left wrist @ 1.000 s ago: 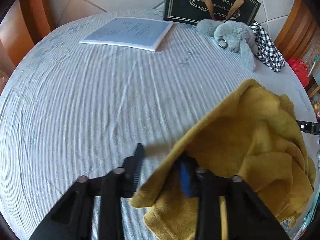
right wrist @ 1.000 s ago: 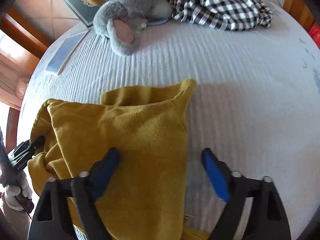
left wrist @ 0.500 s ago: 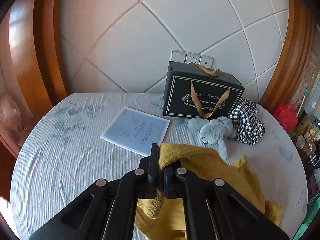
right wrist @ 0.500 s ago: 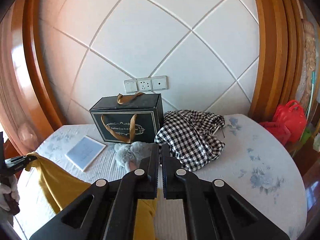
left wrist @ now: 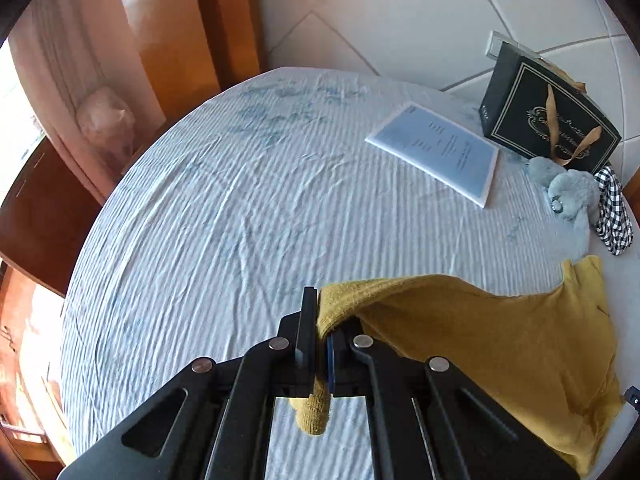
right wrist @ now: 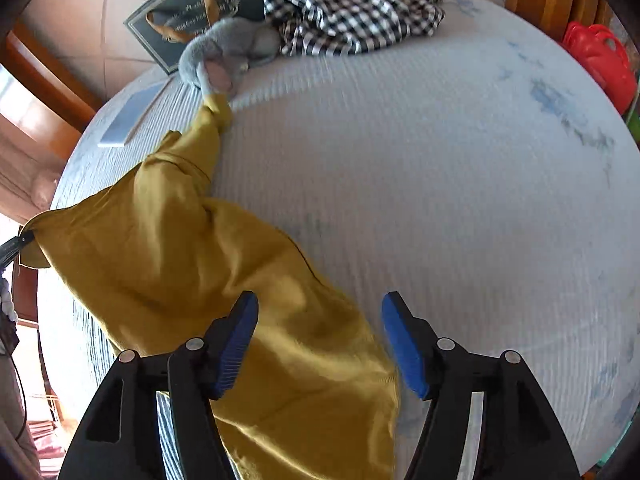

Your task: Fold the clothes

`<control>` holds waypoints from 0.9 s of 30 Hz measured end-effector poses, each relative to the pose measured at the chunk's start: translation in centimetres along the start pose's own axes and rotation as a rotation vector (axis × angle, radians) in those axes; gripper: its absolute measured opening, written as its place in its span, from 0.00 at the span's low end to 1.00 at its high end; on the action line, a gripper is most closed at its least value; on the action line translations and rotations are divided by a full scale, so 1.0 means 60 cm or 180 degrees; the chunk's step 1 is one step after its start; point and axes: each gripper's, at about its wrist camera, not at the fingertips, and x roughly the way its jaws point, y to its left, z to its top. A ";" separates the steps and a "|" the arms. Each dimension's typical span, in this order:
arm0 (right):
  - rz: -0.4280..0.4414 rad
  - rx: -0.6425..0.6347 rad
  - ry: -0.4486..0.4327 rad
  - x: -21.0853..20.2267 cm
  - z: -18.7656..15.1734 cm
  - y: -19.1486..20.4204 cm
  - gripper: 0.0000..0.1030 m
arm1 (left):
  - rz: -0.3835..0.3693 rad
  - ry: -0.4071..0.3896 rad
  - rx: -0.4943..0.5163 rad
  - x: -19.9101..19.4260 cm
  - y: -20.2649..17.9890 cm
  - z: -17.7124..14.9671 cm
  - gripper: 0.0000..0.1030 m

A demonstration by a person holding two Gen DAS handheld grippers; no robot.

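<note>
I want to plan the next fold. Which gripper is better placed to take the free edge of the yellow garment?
The right gripper: it is open, with the yellow garment lying between its fingers. The left gripper is already shut on one corner.

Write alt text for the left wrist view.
The left gripper is shut on a corner of a mustard-yellow garment spread over a striped bed sheet. Beyond lie a pale booklet, a black gift bag and a grey plush toy.

Garment [left wrist: 480, 332] on bed [left wrist: 240, 220]; booklet [left wrist: 436, 152], toy [left wrist: 568, 192] behind.
</note>
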 end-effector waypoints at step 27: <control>0.0091 0.0394 -0.0131 -0.078 -0.151 -0.035 0.66 | -0.1647 -0.0158 0.1283 -0.085 -0.370 0.036 0.67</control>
